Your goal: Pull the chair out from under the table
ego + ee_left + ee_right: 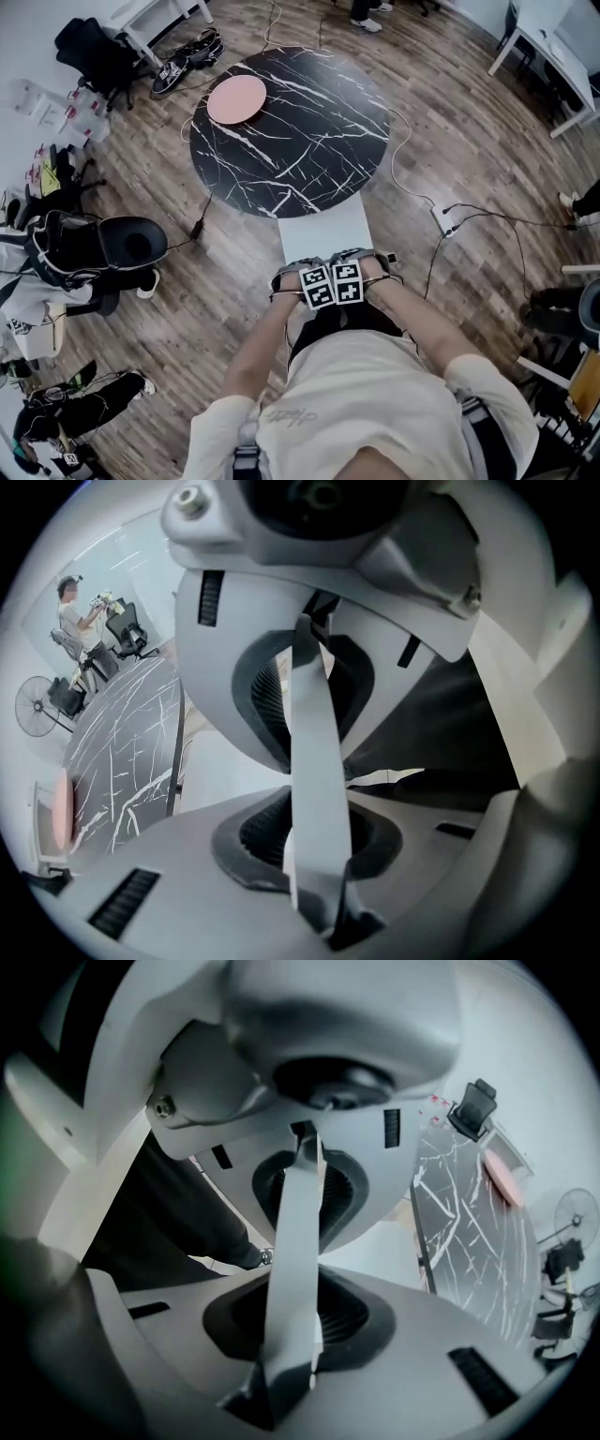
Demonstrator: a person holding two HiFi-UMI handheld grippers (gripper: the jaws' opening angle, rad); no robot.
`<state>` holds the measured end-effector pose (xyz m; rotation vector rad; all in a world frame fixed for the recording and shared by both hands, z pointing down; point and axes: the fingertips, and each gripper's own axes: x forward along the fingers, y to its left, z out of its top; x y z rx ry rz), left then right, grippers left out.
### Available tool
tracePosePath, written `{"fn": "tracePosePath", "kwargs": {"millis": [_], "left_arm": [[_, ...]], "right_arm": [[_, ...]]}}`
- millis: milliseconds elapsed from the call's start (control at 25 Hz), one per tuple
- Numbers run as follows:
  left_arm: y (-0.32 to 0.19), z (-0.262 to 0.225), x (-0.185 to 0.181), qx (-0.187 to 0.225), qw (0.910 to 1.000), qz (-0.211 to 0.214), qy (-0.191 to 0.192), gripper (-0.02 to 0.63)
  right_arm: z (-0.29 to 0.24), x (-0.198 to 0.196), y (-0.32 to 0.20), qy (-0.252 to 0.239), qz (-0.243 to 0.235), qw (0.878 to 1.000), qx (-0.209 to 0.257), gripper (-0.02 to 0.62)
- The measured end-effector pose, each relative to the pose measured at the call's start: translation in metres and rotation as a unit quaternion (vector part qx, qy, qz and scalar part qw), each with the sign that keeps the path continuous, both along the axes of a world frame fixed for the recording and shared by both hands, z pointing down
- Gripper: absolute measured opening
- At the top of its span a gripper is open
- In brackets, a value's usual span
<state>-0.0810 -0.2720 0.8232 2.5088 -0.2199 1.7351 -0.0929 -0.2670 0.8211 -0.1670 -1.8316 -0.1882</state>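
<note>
A white chair [323, 234] stands with its seat partly under the round black marble table [300, 141]. Both grippers sit side by side at the top edge of the chair's back, pointing steeply down. The left gripper [298, 275] has the thin white back edge [314, 714] between its pads, and they press on it. My right gripper [364, 264] clamps the same edge [298, 1204] in the same way. In the left gripper view the left gripper [314, 782] fills the frame; the right gripper [295, 1274] does so in its own view. The chair's legs are hidden.
A pink plate [236, 98] lies on the table's far left. A black office chair [108, 248] stands on the wooden floor to the left. A power strip with cables [445, 217] lies to the right. A white desk [553, 47] stands at the far right.
</note>
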Motion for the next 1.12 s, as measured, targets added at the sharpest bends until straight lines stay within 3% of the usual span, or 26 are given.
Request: {"fn": "tracePosePath", "kwargs": {"millis": [1120], "left_arm": [[0.050,-0.001,0.010,-0.031,0.9992,-0.014,0.019,0.089]], "right_arm": [[-0.001,0.012,0.050,0.014,0.014,0.999,-0.033,0.086]]}}
